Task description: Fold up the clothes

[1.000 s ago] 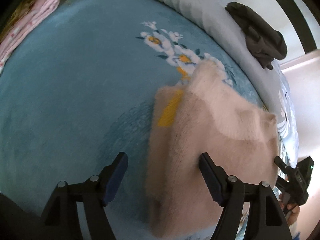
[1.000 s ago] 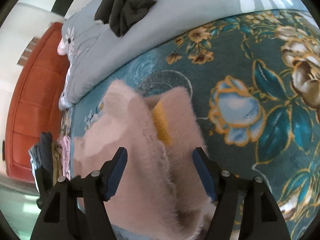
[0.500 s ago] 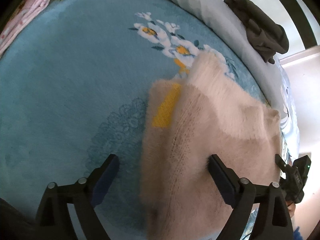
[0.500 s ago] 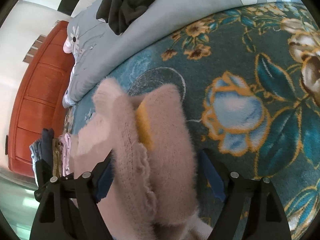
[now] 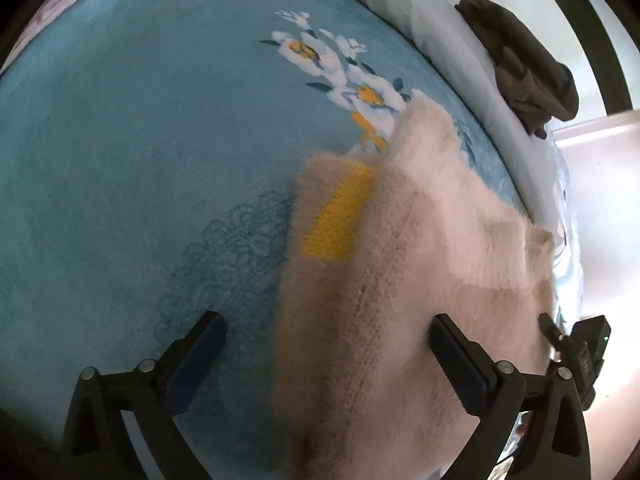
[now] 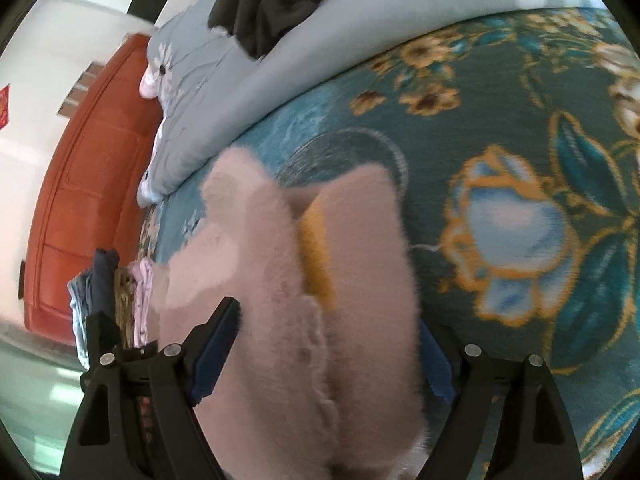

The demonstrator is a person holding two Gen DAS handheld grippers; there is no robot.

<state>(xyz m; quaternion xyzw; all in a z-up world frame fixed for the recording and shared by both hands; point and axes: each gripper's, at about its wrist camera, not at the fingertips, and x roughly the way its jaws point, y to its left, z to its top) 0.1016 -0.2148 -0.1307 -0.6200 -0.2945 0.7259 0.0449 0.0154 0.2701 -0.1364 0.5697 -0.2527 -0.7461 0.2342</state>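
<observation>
A fuzzy pale pink sweater [image 5: 420, 264] with a yellow patch [image 5: 340, 216] lies partly folded on the blue floral blanket [image 5: 140, 140]. My left gripper [image 5: 326, 356] is open, its jaws wide apart around the sweater's near left edge. In the right wrist view the same sweater [image 6: 288, 308] fills the gap of my right gripper [image 6: 328, 356], which is open with the fabric between its jaws. The right gripper's body shows at the right edge of the left wrist view [image 5: 580, 356].
A dark crumpled garment [image 5: 524, 76] lies on the grey quilt [image 6: 288, 52] at the far side. Folded clothes [image 6: 116, 296] are stacked at the bed's edge near an orange-red headboard [image 6: 92, 184]. A pink garment [image 5: 72, 4] lies at the far left.
Both grippers have moved closer to the sweater, which now looks larger and sits deeper between the jaws. Both stay open.
</observation>
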